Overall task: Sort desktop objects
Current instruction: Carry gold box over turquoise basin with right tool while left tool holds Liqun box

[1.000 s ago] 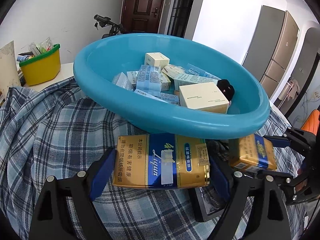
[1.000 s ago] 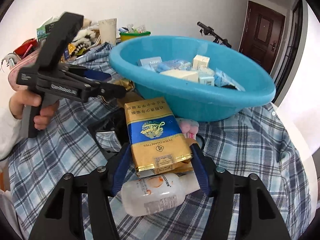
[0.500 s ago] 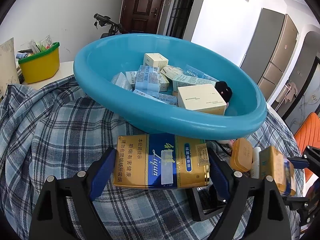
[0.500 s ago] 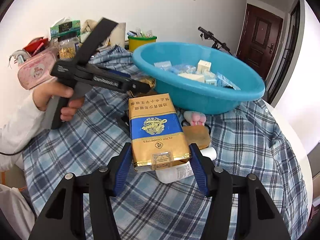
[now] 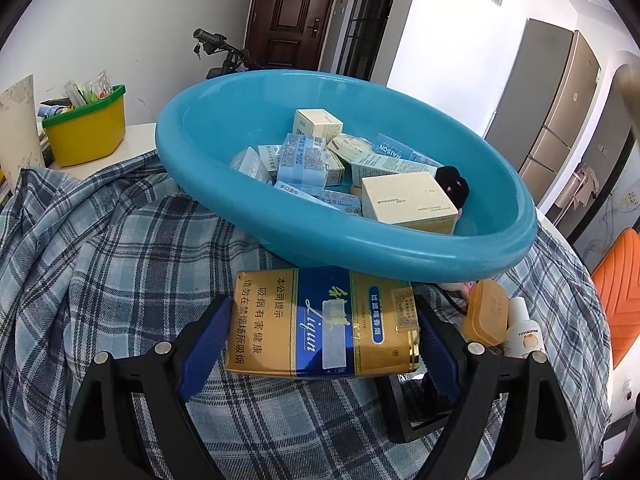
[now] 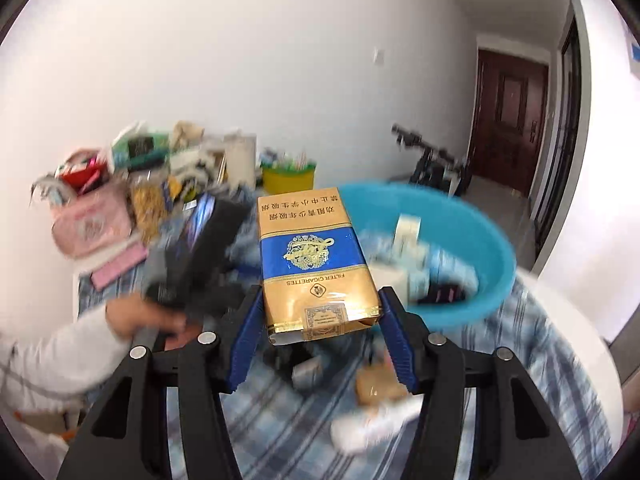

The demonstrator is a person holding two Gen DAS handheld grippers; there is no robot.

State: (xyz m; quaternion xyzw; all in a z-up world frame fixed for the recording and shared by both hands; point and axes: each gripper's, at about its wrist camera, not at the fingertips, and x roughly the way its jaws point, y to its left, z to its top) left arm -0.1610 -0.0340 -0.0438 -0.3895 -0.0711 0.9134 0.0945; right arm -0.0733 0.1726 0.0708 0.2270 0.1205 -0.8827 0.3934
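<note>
1. The left carton, gold with a blue band, lay crosswise between the blue pads of the left gripper; both pads pressed its short ends, so the gripper was clenched on it; it hung just in front of the basin, its far edge under the rim.
2. The right carton, the same gold and blue, stood lengthwise between the pads of the right gripper; the pads clamped its near end, so that claw too was grasping its carton; the far end rose in front of the basin's left rim; the background of this view was blurred.
3. The basin sat on a plaid cloth; it held a heap of small boxes in cream and pale blue, and a black thing at the right edge of the heap.
4. Right of the left carton, near the basin's rim, an orange case leaned beside a white bottle; a black frame lay on the cloth under the gripper's right finger.
5. A yellow tub with a green rim stood on a white top beyond the cloth, well apart from the basin.
6. In the right view a hand in a pale sleeve held the black left tool; behind it a pink pouch lay among clutter too blurred to name.
</note>
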